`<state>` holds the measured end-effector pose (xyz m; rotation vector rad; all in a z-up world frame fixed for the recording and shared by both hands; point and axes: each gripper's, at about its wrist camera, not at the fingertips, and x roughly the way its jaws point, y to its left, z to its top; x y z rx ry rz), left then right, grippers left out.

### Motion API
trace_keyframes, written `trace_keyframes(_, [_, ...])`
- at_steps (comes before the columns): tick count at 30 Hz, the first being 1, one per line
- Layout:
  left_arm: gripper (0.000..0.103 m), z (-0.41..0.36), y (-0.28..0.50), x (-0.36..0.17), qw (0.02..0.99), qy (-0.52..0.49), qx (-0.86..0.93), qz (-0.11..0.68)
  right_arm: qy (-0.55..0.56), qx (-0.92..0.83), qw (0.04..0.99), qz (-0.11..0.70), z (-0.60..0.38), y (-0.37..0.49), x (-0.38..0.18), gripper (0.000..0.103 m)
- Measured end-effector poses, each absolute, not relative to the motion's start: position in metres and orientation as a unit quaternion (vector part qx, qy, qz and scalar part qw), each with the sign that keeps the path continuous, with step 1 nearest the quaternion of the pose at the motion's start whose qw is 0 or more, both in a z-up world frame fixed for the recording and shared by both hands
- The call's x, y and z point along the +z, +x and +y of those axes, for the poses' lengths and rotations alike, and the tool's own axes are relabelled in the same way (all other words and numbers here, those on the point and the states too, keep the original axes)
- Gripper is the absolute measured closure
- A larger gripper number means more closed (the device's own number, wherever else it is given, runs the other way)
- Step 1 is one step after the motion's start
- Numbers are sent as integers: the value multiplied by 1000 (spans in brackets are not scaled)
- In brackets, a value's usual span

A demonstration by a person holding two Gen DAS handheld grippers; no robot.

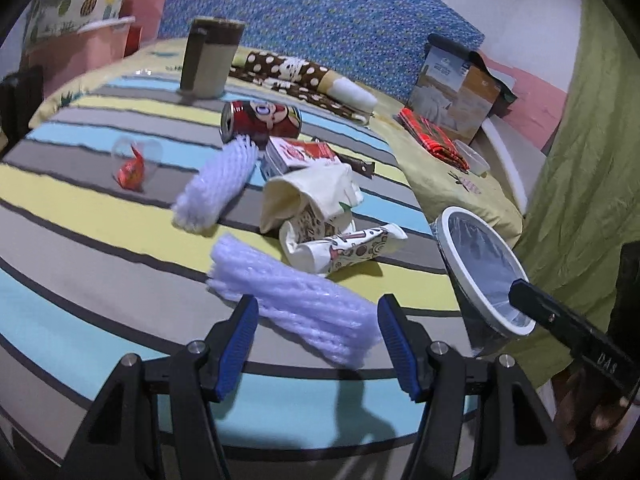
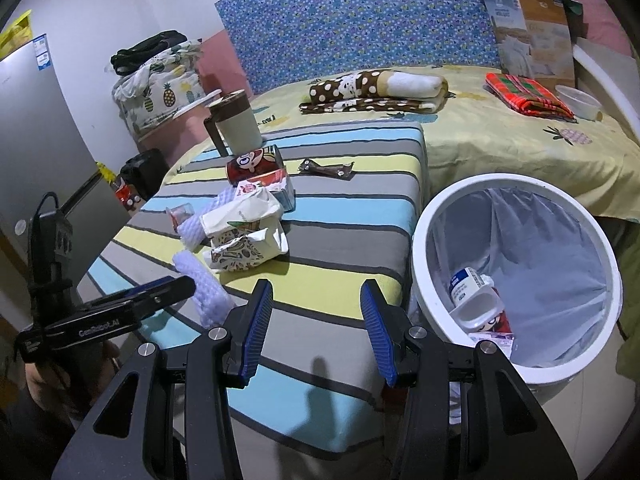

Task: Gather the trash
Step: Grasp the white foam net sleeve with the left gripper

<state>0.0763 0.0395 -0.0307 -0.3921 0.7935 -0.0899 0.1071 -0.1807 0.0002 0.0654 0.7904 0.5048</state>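
Note:
My left gripper (image 1: 318,336) is open, its blue pads on either side of a white foam net sleeve (image 1: 296,300) lying on the striped cloth (image 1: 100,208); the sleeve also shows in the right wrist view (image 2: 204,288). Beyond lie a second foam sleeve (image 1: 218,184), crumpled paper wrappers (image 1: 320,220), a red can (image 1: 260,122), a red-white carton (image 1: 298,154) and a small cup with a red wrapper (image 1: 134,168). My right gripper (image 2: 316,328) is open and empty over the cloth, left of the white bin (image 2: 516,280), which holds a small bottle (image 2: 470,284).
A brown-lidded mug (image 2: 234,124) stands at the back of the striped cloth. A dark wrapper (image 2: 326,169) lies behind the pile. Folded blankets (image 2: 376,92), a red plaid cloth (image 2: 528,98), a clear tub (image 2: 580,102) and a boxed package (image 2: 532,36) sit on the yellow bed.

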Motion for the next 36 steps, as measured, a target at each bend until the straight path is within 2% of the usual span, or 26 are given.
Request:
trace_keyframes(5, [39, 32, 91, -38, 894, -208, -25, 397, 32, 241, 891, 384, -179, 110, -2, 55])
trace_keyframes(11, [41, 18, 102, -43, 898, -166, 4, 407, 31, 242, 888, 389, -172, 116, -3, 55])
trace_keyframes(13, [56, 16, 101, -42, 902, -143, 16, 408, 31, 245, 887, 390, -169, 117, -4, 55])
trace_keyframes(16, [69, 24, 96, -41, 902, -148, 8, 406, 33, 254, 884, 392, -161, 120, -3, 55])
trace_keyframes(21, [79, 38, 87, -34, 907, -142, 8, 397, 30, 272, 876, 397, -142, 126, -5, 55])
trace_keyframes(36, [81, 70, 76, -27, 915, -148, 11, 375, 74, 280, 832, 473, -101, 159, -30, 55])
